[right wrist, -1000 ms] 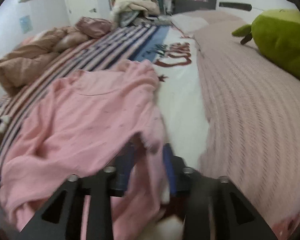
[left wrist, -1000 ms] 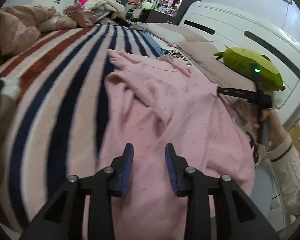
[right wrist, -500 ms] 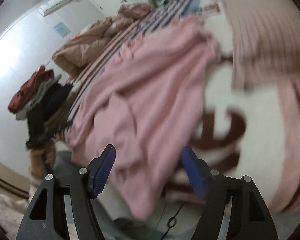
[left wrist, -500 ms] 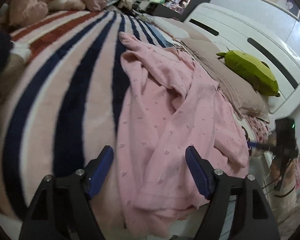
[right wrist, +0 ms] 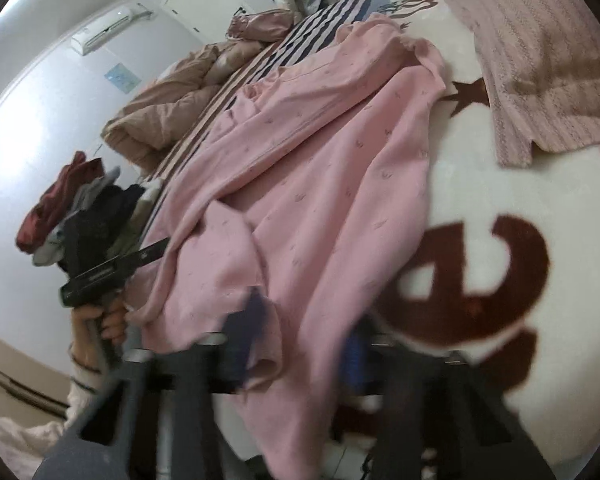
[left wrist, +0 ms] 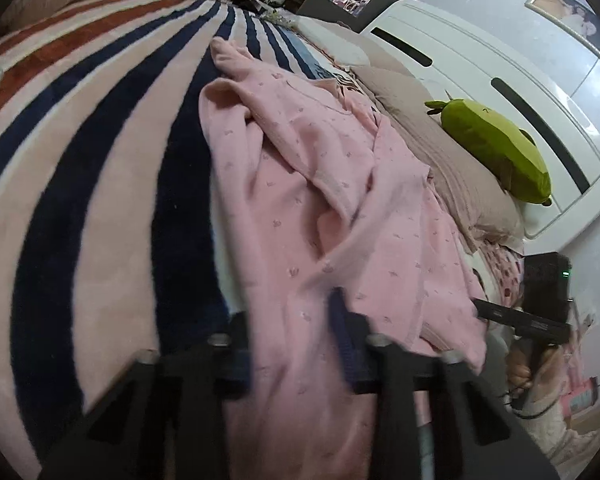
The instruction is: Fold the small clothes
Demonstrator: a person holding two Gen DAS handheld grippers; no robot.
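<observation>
A pink garment (left wrist: 332,184) with a small print lies crumpled along the bed, its near end hanging over the bed's edge. My left gripper (left wrist: 292,340) is open, its jaws on either side of the garment's near hem. The garment (right wrist: 324,168) also fills the right wrist view. My right gripper (right wrist: 304,344) is open around another part of the hanging hem, blurred by motion. Each gripper's body shows in the other's view, the right one (left wrist: 540,312) and the left one (right wrist: 112,268).
A striped blanket (left wrist: 80,160) covers the bed's left side and a white one with red shapes (right wrist: 500,264) the right. A knitted pink cover (right wrist: 548,60), a green plush toy (left wrist: 496,148), a white headboard (left wrist: 500,60) and a clothes pile (right wrist: 80,216) surround the garment.
Both grippers were open half a second ago and have narrowed around the garment's near hem. Both moved in closer to the cloth, which now lies between their jaws.
</observation>
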